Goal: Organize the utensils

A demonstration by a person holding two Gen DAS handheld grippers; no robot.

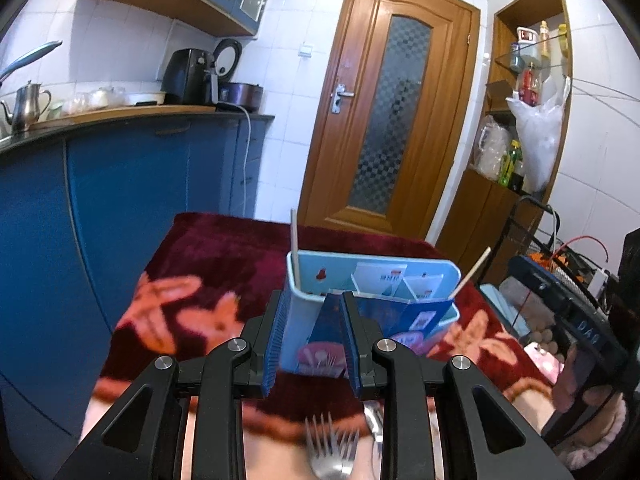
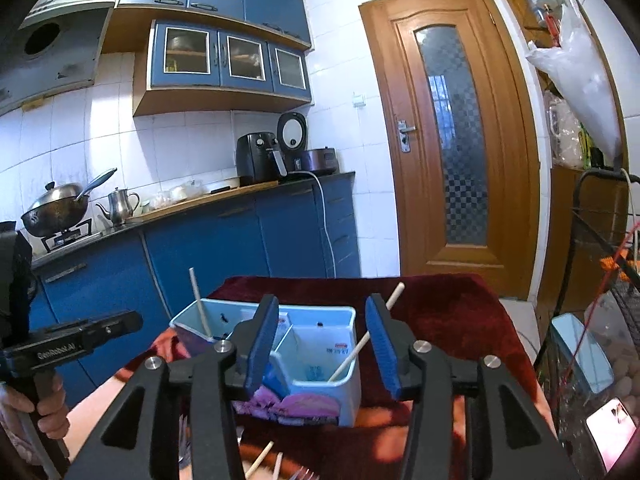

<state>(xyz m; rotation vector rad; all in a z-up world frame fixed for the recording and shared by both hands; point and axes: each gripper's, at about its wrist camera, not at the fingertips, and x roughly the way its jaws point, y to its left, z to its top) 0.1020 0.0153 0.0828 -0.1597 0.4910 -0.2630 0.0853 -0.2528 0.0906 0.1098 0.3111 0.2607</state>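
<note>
A light blue utensil holder (image 1: 372,288) with dividers stands on a dark red floral tablecloth (image 1: 216,264); it also shows in the right wrist view (image 2: 320,364). One chopstick (image 1: 295,248) stands in its left compartment and another (image 1: 472,274) leans out at the right; both show in the right wrist view (image 2: 199,304) (image 2: 362,342). My left gripper (image 1: 314,336) is open and empty, its fingers either side of the holder's near left part. My right gripper (image 2: 322,344) is open and empty, just before the holder. Metal forks (image 1: 332,450) and loose chopsticks (image 2: 260,460) lie on the cloth beneath the grippers.
A blue kitchen counter (image 2: 240,232) with kettle, wok and appliances runs along the left. A wooden door (image 1: 396,104) stands behind the table. A shelf and wire cart (image 1: 560,264) with bags stand to the right. The other handheld gripper (image 2: 60,344) shows at the left.
</note>
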